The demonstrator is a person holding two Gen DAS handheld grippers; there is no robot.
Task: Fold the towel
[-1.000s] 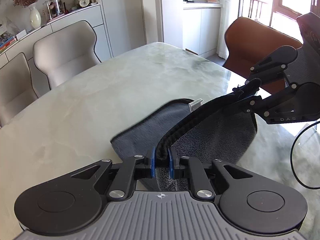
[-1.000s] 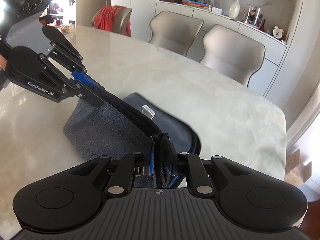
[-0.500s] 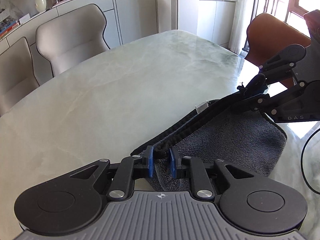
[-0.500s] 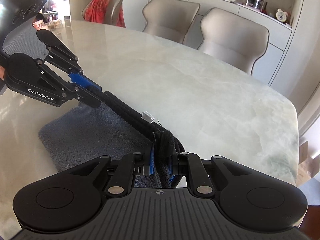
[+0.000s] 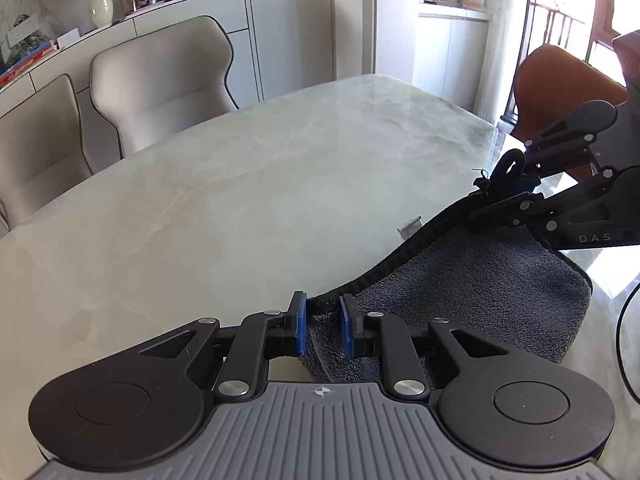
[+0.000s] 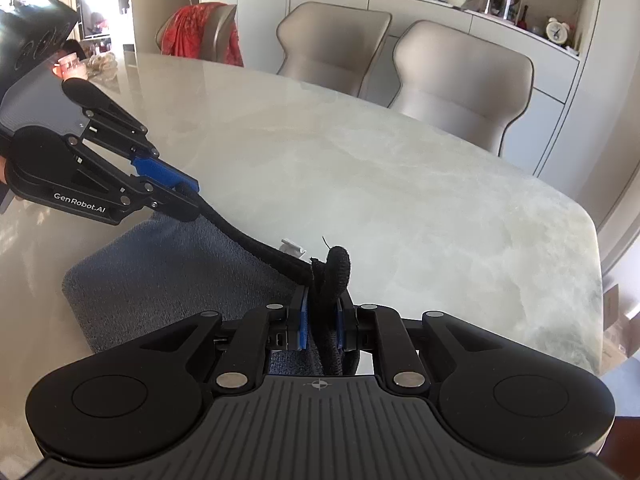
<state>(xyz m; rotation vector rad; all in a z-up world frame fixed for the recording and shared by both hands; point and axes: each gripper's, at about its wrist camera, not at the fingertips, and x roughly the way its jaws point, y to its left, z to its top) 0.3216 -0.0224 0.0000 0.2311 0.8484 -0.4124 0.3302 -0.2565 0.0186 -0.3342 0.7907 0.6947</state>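
Along the near table [image 5: 240, 208] edge, the left gripper [image 5: 322, 322] and right gripper [image 6: 320, 320] each clench a corner of the grey towel's [image 5: 480, 292] bound hem, which should be lowered level and taut so the fold lands square.

wrist cams low, close | facing inward (both see towel [image 5: 472, 292])

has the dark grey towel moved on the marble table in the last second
Yes. The dark grey towel has been pulled toward the near edge of the marble table, uncovering the tabletop beyond it.
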